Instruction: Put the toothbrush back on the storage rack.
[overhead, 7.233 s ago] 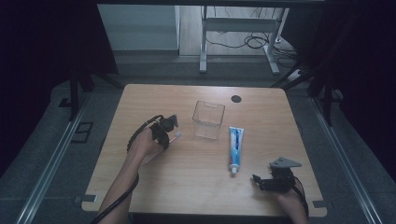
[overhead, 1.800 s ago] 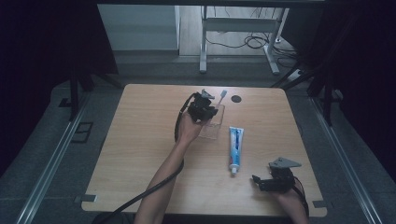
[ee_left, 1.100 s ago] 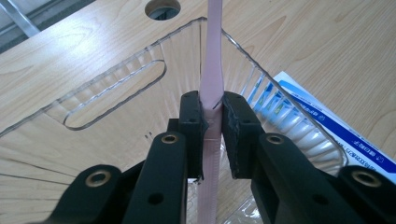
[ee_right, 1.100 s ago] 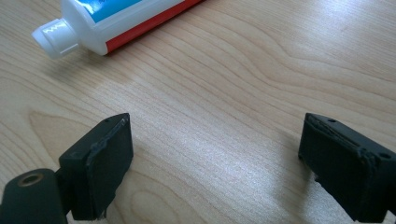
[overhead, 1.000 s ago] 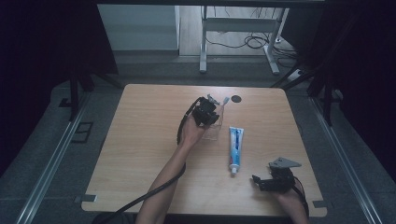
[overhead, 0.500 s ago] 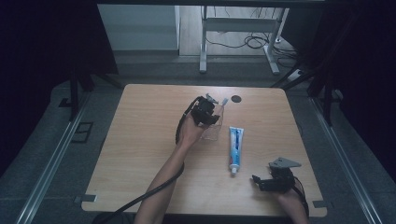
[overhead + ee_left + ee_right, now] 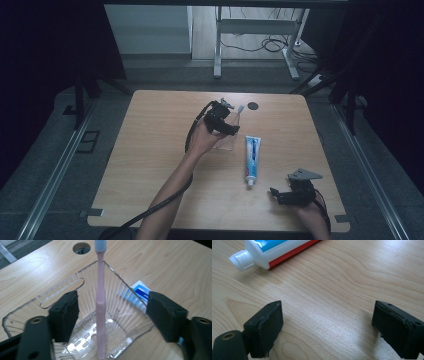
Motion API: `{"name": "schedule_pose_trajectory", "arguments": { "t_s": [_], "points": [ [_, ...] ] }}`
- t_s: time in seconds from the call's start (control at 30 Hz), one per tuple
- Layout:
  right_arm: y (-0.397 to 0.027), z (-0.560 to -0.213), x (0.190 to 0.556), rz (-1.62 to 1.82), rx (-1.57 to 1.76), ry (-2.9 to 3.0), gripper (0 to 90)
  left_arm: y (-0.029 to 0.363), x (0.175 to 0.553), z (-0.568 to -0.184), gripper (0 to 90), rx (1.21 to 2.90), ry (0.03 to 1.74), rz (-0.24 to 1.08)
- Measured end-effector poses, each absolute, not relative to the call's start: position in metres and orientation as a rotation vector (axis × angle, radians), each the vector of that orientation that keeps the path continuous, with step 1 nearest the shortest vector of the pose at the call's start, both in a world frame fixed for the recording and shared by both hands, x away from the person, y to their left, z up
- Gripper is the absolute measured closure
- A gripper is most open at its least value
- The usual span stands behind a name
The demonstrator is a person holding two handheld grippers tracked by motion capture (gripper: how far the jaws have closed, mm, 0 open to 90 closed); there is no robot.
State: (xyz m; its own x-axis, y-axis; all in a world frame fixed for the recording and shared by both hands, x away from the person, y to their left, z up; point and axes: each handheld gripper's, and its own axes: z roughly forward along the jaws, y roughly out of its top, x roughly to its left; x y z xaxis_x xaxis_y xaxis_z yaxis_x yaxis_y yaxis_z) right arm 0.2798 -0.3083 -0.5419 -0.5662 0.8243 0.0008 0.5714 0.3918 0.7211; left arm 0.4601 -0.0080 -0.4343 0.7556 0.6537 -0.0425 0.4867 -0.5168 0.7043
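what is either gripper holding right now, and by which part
Nothing is held. The left gripper has its jaws spread wide, clear of the pink toothbrush standing in the clear container. The right gripper is open over bare table.

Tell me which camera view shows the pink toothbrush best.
The left gripper view: the pink plastic toothbrush stands in the clear ribbed plastic bin, handle to bristles visible between open jaws. The high view gives just its pale tip.

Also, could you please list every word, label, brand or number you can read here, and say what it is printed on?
No text can be read in any view.
Toothpaste tube: blue, white and red print, too small and blurred to read.
Pink toothbrush, clear plastic container, wooden table, left gripper and right gripper: no markings visible.
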Motion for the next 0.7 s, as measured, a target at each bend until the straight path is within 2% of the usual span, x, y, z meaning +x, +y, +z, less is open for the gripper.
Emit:
{"name": "schedule_pose_trajectory", "arguments": {
  "t_s": [0.13, 0.3, 0.57, 0.7],
  "points": [
    [-0.308, -0.542, 0.28, 0.98, 1.209, 2.298, 9.8, -0.004, 0.456, -0.429, 15.4, 2.211, 0.855, 0.288],
    [-0.308, -0.542, 0.28, 0.98, 1.209, 2.297, 9.8, 0.004, 0.449, -0.422, 12.7, 2.203, 0.842, 0.283],
    [-0.308, -0.542, 0.28, 0.978, 1.208, 2.297, 9.8, 0.016, 0.437, -0.414, 2.3, 2.209, 0.815, 0.3],
    [-0.308, -0.542, 0.28, 0.979, 1.209, 2.297, 9.8, 0.023, 0.431, -0.412, 0.0, 2.202, 0.812, 0.301]
  ]
}}
